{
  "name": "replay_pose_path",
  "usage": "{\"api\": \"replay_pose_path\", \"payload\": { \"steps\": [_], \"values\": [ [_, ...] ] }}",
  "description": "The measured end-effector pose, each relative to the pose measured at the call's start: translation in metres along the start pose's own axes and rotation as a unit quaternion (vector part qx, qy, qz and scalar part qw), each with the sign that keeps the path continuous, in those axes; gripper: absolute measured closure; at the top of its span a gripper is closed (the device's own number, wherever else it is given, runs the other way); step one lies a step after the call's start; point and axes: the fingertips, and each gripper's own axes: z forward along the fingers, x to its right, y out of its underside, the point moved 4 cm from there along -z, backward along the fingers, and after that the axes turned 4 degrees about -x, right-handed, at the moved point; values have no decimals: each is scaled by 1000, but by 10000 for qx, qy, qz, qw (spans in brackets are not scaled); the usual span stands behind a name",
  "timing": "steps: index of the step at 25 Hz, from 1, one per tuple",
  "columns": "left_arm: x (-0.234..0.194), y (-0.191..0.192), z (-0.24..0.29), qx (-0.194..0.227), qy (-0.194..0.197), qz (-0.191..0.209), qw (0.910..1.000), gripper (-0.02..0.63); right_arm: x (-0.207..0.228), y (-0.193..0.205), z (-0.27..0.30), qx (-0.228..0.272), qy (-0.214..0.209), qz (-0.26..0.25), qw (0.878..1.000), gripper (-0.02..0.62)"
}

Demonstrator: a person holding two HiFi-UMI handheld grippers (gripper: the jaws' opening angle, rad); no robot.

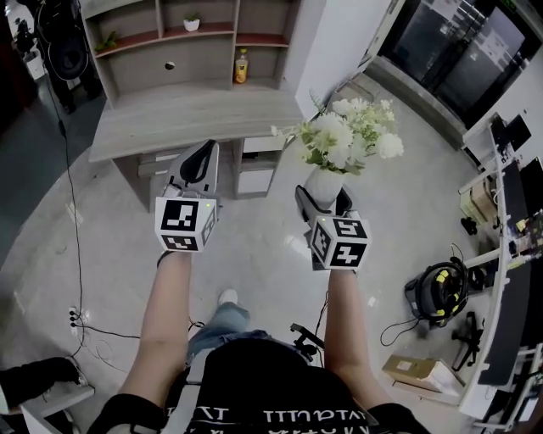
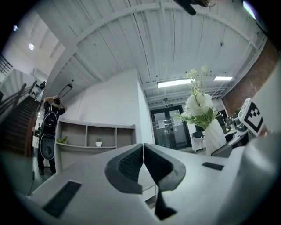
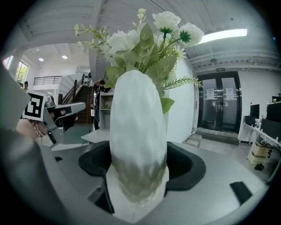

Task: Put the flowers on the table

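Note:
A white vase (image 1: 323,185) with white flowers (image 1: 345,136) and green leaves is held upright in the air by my right gripper (image 1: 322,202), which is shut on the vase's lower body (image 3: 137,145). The blooms (image 3: 145,39) rise above the jaws in the right gripper view. My left gripper (image 1: 193,169) hangs beside it to the left, shut and holding nothing; its pads (image 2: 133,165) meet. The vase (image 2: 214,136) shows at the right of the left gripper view. The grey wooden table (image 1: 153,119) lies ahead, beyond both grippers.
Shelving (image 1: 182,42) stands behind the table with a small potted plant (image 1: 192,22) and a yellow bottle (image 1: 242,66). Drawers (image 1: 259,165) sit under the table. A yellow-black vacuum (image 1: 437,292) and a cardboard box (image 1: 416,371) lie on the floor at right. Cables (image 1: 76,318) trail at left.

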Motion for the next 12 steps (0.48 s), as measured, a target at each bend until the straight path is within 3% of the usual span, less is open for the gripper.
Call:
{"api": "replay_pose_path", "payload": {
  "steps": [4, 12],
  "values": [
    [-49, 6, 55, 20, 145, -86, 9999, 595, -1, -29, 65, -55, 74, 46, 9999, 216],
    [-70, 21, 91, 41, 218, -78, 9997, 595, 2, -39, 107, 33, 146, 50, 9999, 216]
  ]
}}
